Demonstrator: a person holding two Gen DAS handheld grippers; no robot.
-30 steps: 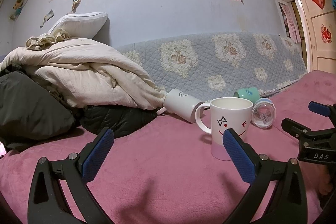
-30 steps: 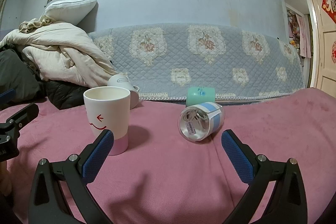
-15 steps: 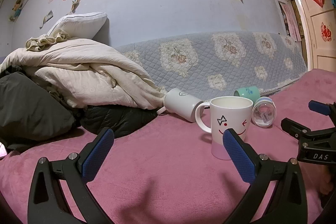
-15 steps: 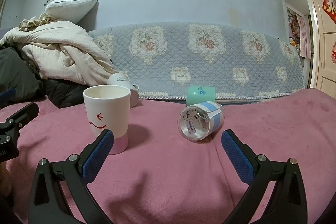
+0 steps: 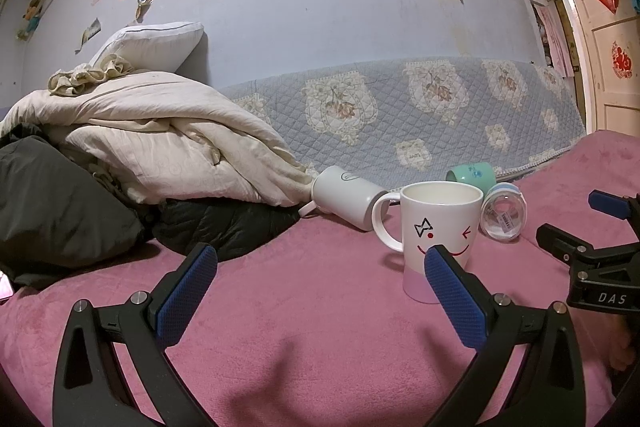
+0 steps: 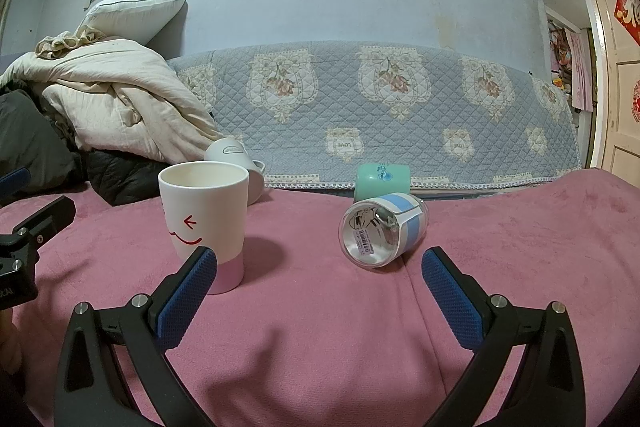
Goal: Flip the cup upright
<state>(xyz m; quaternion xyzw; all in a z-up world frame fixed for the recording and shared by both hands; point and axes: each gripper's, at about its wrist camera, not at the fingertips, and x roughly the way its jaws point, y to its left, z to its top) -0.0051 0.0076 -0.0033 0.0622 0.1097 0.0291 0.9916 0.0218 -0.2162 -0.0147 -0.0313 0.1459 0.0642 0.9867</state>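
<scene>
Left gripper (image 5: 320, 267) partly hides the smiley mug (image 5: 438, 231): its right finger covers the pink base in left wrist view. White mug (image 5: 346, 201) behind is on its side, handle half hidden. Green cup (image 6: 382, 181) is partly blocked by the glass cup (image 6: 380, 233), which lies tipped on the pink bed cover (image 6: 320, 327), mouth toward cam, barcode sticker inside, blue band. Right gripper (image 6: 316, 277) fingers spread wide, empty, w/ the glass cup just ahead between them. Left fingers also spread, holding nothing.
</scene>
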